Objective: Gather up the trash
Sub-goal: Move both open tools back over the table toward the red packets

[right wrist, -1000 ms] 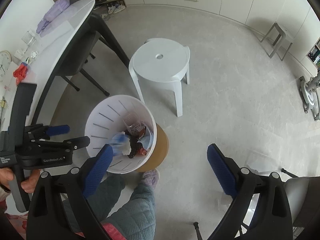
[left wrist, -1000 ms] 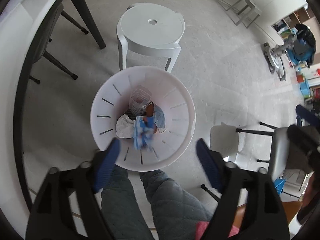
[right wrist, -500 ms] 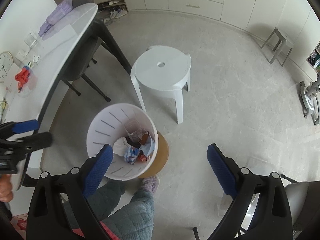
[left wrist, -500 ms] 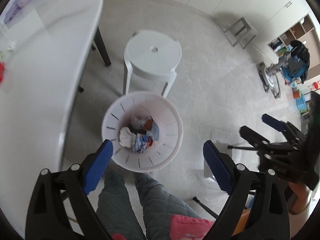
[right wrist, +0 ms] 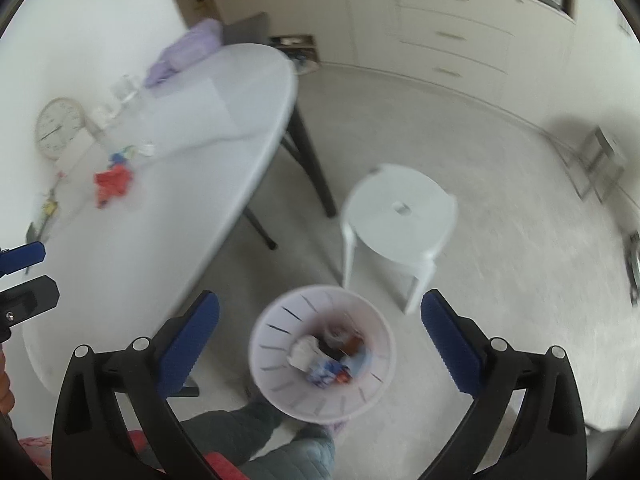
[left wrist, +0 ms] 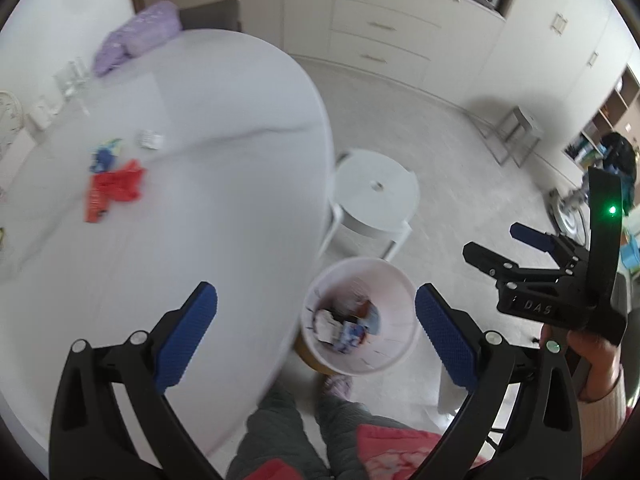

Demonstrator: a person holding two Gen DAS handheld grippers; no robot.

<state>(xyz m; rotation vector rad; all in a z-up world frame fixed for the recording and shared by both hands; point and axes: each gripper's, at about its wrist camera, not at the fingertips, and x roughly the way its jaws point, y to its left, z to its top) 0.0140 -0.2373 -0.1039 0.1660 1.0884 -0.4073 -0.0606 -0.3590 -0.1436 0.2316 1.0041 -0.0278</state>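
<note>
A white slotted trash bin (left wrist: 396, 280) (right wrist: 280, 320) stands on the floor beside the white table (left wrist: 220, 220) (right wrist: 192, 168), with crumpled wrappers and tissue (left wrist: 344, 328) (right wrist: 324, 360) inside. On the tabletop lie a red wrapper (left wrist: 114, 188) (right wrist: 112, 184), a blue wrapper (left wrist: 105, 154) (right wrist: 120, 157) and a small pale scrap (left wrist: 151, 139). My left gripper (left wrist: 314, 296) (right wrist: 44, 270) hangs high over the table edge and bin, its jaws opening with nothing between them. My right gripper (right wrist: 320, 300) (left wrist: 492, 240) hovers above the bin, jaws also opening and empty.
A white plastic stool (left wrist: 376, 196) (right wrist: 400, 204) stands just beyond the bin. A purple bag (left wrist: 136, 36), glasses (left wrist: 72, 76) and a clock (right wrist: 60, 128) sit at the table's far side. The person's legs (left wrist: 280, 432) are below. Drawers line the back wall.
Both grippers have risen and tilted up, so the bin looks smaller and lower and the tabletop with its wrappers has come into view. The left jaws have spread wider.
</note>
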